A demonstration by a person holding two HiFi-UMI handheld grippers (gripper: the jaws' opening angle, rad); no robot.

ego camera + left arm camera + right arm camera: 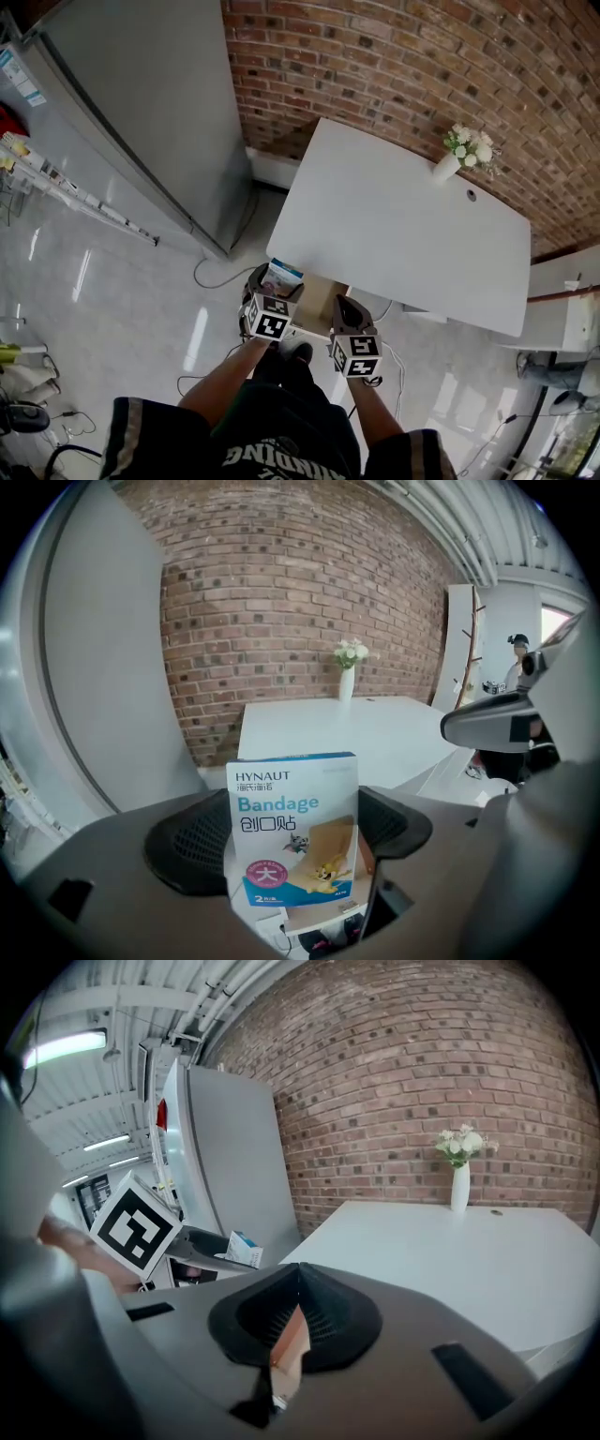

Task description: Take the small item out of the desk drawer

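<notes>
Person is wearing a dark short-sleeved shirt (281, 427), paler bands (141, 405) edging the sleeves, white lettering (281, 459) across the front. Left gripper (274, 281) and right gripper (343, 305) are showing grey shells and black ribbed pads (328, 1312), each carrying a white cube (269, 319) with black square markers at its rear.

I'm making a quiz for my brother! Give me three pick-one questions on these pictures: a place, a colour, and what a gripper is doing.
1. Where is the vase? A floor. B desk. C drawer.
2. What colour are the flowers? A white. B red. C blue.
3. The left gripper has its jaws: A open, empty. B holding the vase. C shut on the bandage box.
Answers: 1 B, it stands on the desktop; 2 A, pale blooms; 3 C, box clamped between the jaws.
</notes>
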